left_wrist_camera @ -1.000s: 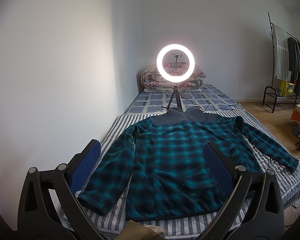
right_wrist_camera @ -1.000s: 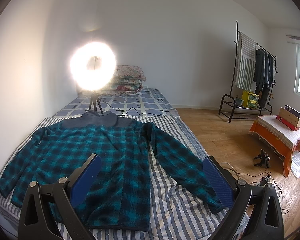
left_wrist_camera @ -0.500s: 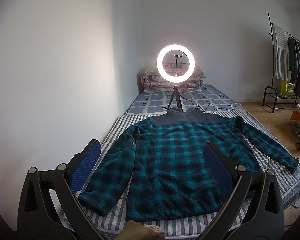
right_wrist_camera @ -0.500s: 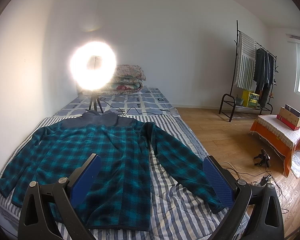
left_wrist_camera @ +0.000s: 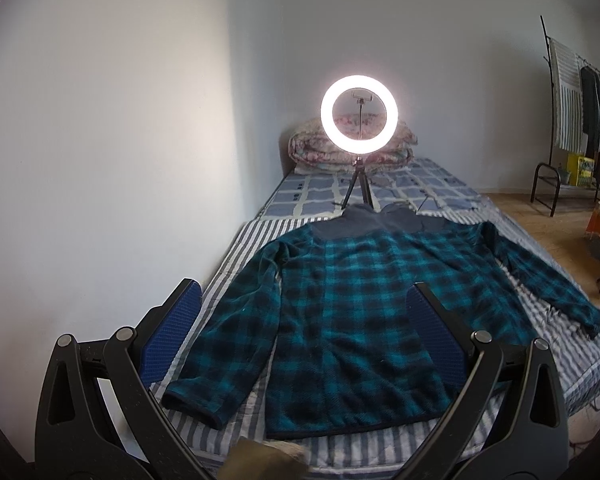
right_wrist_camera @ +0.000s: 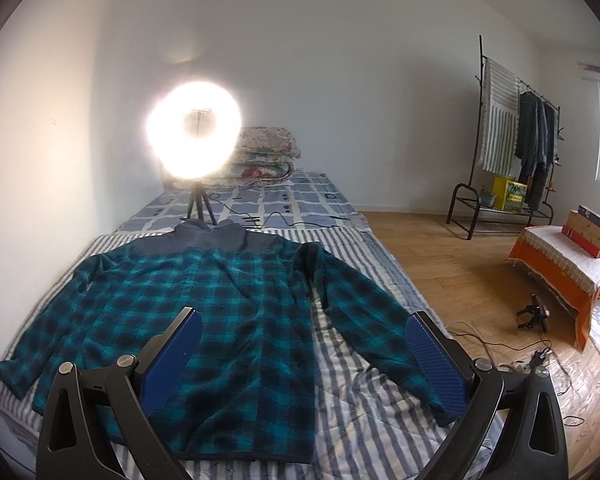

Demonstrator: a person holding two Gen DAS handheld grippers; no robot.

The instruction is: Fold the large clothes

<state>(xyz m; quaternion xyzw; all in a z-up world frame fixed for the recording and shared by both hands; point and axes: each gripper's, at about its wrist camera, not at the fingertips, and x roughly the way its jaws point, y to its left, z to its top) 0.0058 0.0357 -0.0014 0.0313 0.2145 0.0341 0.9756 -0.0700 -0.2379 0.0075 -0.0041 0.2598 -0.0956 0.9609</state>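
A teal and black plaid fleece jacket (left_wrist_camera: 360,312) with a grey collar lies flat on the striped bed cover (left_wrist_camera: 252,232), sleeves spread out to both sides. It also shows in the right wrist view (right_wrist_camera: 220,312). My left gripper (left_wrist_camera: 304,320) is open and empty, held above the jacket's hem near its left sleeve. My right gripper (right_wrist_camera: 304,344) is open and empty, held above the hem near the right sleeve (right_wrist_camera: 372,328).
A lit ring light on a tripod (left_wrist_camera: 359,120) stands on the bed behind the collar, with cables (right_wrist_camera: 284,220). Folded quilts (right_wrist_camera: 268,156) lie at the head. A wall runs along the left. Right: wooden floor, clothes rack (right_wrist_camera: 512,148), orange-covered stool (right_wrist_camera: 564,272), cables.
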